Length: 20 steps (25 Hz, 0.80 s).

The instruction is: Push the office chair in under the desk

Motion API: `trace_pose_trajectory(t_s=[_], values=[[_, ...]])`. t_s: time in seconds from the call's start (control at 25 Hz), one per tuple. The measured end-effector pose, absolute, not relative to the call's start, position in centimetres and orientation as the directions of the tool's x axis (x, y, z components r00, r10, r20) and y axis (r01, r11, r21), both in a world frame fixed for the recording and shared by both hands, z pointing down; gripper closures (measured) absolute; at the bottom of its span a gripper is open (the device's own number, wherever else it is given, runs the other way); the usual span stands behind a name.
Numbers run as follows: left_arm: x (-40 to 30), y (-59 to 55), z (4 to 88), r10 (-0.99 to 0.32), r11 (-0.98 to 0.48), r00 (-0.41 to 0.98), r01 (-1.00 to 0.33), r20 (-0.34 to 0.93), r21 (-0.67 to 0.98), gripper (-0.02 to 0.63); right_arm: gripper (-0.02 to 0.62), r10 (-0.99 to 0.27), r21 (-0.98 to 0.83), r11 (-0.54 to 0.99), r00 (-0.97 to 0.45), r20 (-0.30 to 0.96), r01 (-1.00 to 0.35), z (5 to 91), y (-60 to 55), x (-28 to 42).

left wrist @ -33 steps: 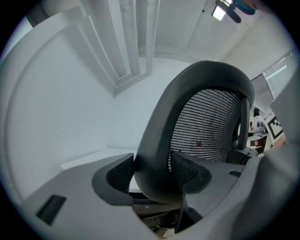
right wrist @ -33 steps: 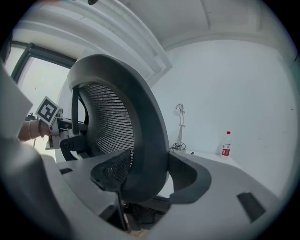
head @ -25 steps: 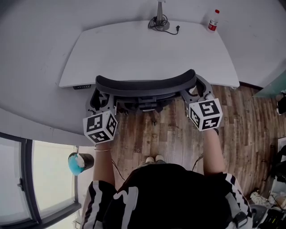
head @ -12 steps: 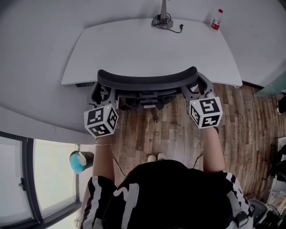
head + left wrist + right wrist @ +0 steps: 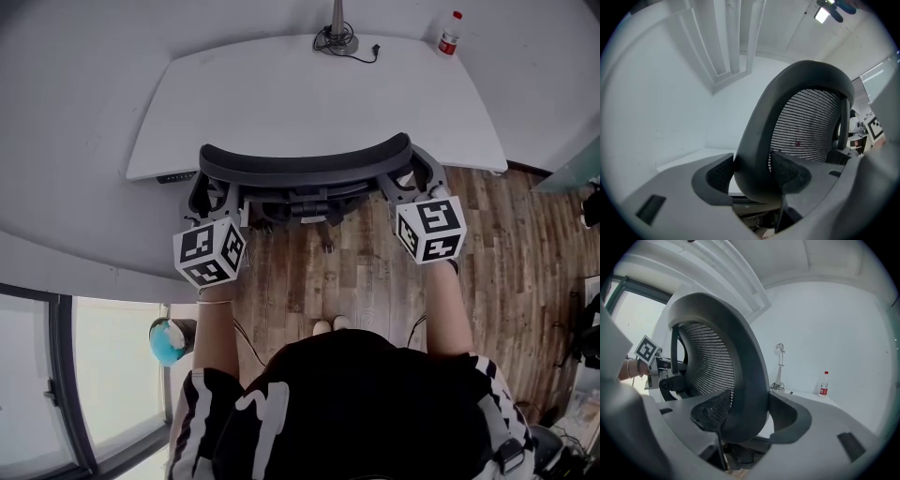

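The black mesh-back office chair [image 5: 305, 167] stands at the near edge of the white desk [image 5: 281, 94], its curved backrest top overlapping the desk's front edge. My left gripper [image 5: 208, 202] is shut on the backrest's left end, and my right gripper [image 5: 413, 184] is shut on its right end. In the left gripper view the jaws [image 5: 752, 176] clasp the backrest rim [image 5: 754, 140] from both sides. The right gripper [image 5: 743, 416] holds the rim [image 5: 750, 385] the same way. The seat and base are mostly hidden under the backrest.
A lamp base with a coiled cable [image 5: 336, 42] and a red-labelled bottle [image 5: 450, 35] stand at the desk's far edge. Wood floor [image 5: 375, 281] lies behind the chair, with the person's feet [image 5: 328, 326]. A blue-topped bin [image 5: 169, 339] stands by the window at left.
The chair and both grippers have moved slightly forward toward the desk, so the backrest now overlaps the desk's front edge more. Both grips are unchanged.
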<state>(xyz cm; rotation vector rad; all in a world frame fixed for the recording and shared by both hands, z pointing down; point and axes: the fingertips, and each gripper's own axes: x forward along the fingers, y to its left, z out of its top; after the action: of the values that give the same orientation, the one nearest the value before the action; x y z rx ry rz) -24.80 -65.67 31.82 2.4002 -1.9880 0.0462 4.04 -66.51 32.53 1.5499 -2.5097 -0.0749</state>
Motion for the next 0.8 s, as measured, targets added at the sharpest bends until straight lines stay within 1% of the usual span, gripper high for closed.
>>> trace_pose_trajectory(t_s=[0.28, 0.4, 0.56, 0.8], values=[[-24.7, -64.7, 31.8, -0.981, -0.196, 0.195, -0.981, 0.014, -0.014, 0.360, 0.341, -0.895, 0.163, 0.445, -0.431, 0.114, -0.880, 32.5, -65.6, 4.2], [-24.7, -64.3, 31.6, -0.983, -0.182, 0.183, -0.980, 0.003, -0.081, 0.360, 0.339, -0.901, 0.193, 0.433, -0.420, 0.107, -0.880, 32.4, -65.2, 4.1], [-24.6, -63.7, 31.4, -0.985, -0.169, 0.171, -0.975, 0.001, -0.146, 0.360, 0.341, -0.920, 0.282, 0.391, -0.385, 0.079, -0.876, 31.9, -64.5, 4.3], [-24.6, -62.1, 31.4, -0.986, -0.164, 0.168, -0.973, -0.007, -0.164, 0.360, 0.341, -0.938, 0.266, 0.346, -0.342, 0.060, -0.900, 31.8, -62.7, 5.6]])
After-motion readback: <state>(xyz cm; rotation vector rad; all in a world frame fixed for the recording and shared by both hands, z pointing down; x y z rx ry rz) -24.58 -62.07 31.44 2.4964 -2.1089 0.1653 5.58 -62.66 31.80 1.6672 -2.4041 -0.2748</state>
